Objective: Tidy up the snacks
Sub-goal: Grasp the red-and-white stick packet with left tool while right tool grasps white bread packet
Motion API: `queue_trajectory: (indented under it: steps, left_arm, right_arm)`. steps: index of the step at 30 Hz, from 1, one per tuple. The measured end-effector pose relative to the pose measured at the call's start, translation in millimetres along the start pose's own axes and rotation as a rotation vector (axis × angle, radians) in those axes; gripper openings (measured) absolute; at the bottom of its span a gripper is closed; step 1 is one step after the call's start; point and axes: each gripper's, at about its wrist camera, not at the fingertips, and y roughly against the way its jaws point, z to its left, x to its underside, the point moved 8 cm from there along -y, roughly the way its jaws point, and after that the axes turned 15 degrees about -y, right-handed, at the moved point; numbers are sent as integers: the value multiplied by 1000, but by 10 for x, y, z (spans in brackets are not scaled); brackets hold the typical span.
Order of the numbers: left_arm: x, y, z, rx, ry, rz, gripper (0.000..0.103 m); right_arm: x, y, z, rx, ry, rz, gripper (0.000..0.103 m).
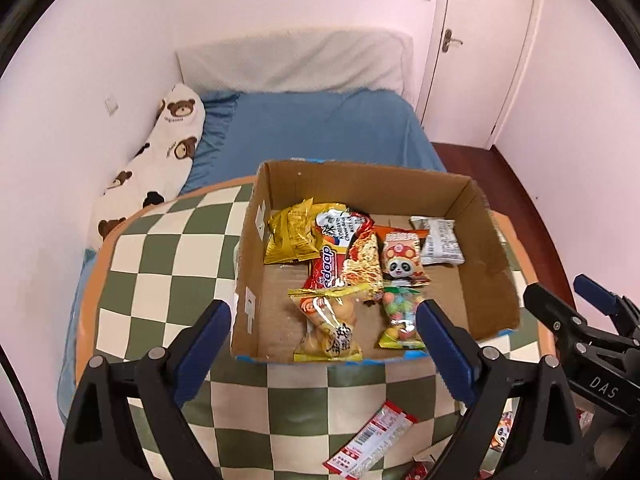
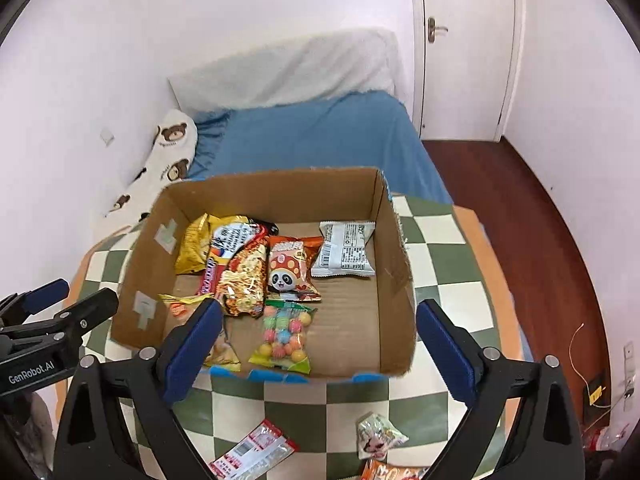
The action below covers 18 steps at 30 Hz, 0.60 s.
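Two black tongs with blue pads fill the bottom of each wrist view, the left gripper (image 1: pixel 324 328) and the right gripper (image 2: pixel 320 330), both spread wide with nothing between their pads. Just beyond them sits an open brown cardboard box (image 1: pixel 494 280) on a green-and-cream checked cloth (image 1: pixel 168 248) over a round table with an orange rim. Inside the box lie the snacks: a gold foil packet (image 1: pixel 290 236), a red noodle packet (image 1: pixel 348 260), an orange panda-print bag (image 1: pixel 402 256), a white printed wrapper (image 1: pixel 440 240), a clear bag of coloured candy balls (image 2: pixel 284 334) and a yellow-edged clear bag of pale round pieces (image 1: pixel 330 328). On the cloth at the lower edge a red-and-white flat sachet (image 1: pixel 370 444) lies outside the box; in the right wrist view a small crumpled wrapper (image 2: pixel 378 434) rests near it, and an orange packet is cut off by the lower edge. Behind the table are a bed with a blue sheet (image 1: pixel 320 128), a bear-print pillow (image 1: pixel 160 152), pale walls, a white door (image 2: pixel 464 48) and dark red wooden flooring (image 2: pixel 520 220) at the right.
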Motion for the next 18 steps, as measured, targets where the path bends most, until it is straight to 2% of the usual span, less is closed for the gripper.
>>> queue_trajectory:
  steps: [4, 7, 11, 14, 18]
  left_arm:
    - [98, 257, -82, 1, -29, -26, 95]
    - [306, 286, -197, 9, -72, 1, 95]
    - [814, -62, -478, 35, -187, 129, 95]
    - [1323, -562, -799, 81, -311, 286, 95]
    - [1884, -1157, -1165, 115, -454, 443, 95]
  right_arm:
    - [142, 274, -11, -41, -22, 6, 100]
    - [361, 349, -143, -49, -66, 66, 100]
    - [925, 217, -490, -26, -137, 224, 100]
    - [1481, 7, -810, 20, -173, 352, 100]
    - [2089, -271, -1101, 57, -196, 486, 99]
